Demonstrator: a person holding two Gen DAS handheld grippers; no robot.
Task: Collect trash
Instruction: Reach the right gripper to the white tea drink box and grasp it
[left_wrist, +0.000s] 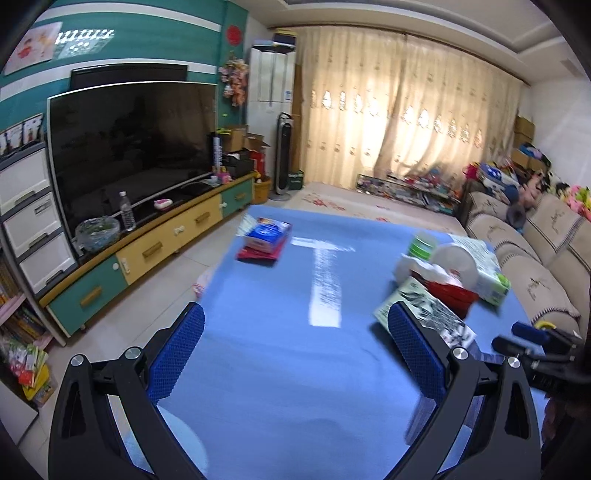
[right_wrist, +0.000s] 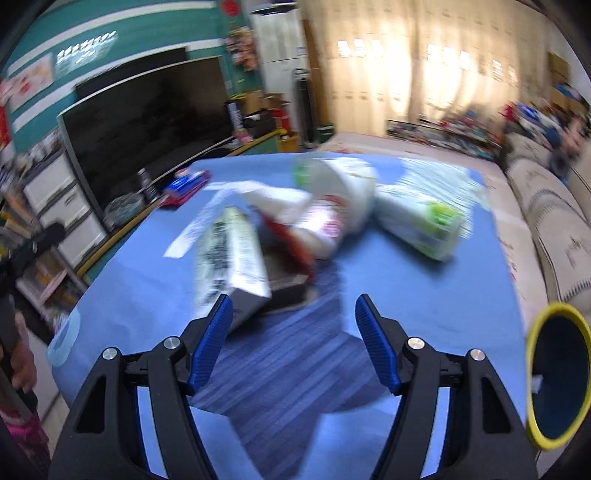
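A pile of trash lies on the blue table (left_wrist: 295, 369): a printed carton (right_wrist: 231, 254), a white cup (right_wrist: 347, 195), crumpled white paper with a red wrapper (right_wrist: 291, 221) and a green-and-white pack (right_wrist: 424, 225). The pile also shows in the left wrist view (left_wrist: 443, 280). My right gripper (right_wrist: 293, 314) is open and empty, just short of the carton, its left finger beside the carton's near end. My left gripper (left_wrist: 295, 325) is open and empty over the table's middle, left of the pile. A blue and red packet (left_wrist: 264, 238) lies at the table's far left.
A yellow-rimmed dark bin (right_wrist: 557, 376) stands at the table's right edge. A TV (left_wrist: 133, 147) on a low cabinet (left_wrist: 147, 251) lines the left wall, a beige sofa (left_wrist: 535, 266) the right. My right gripper shows in the left wrist view (left_wrist: 532, 339).
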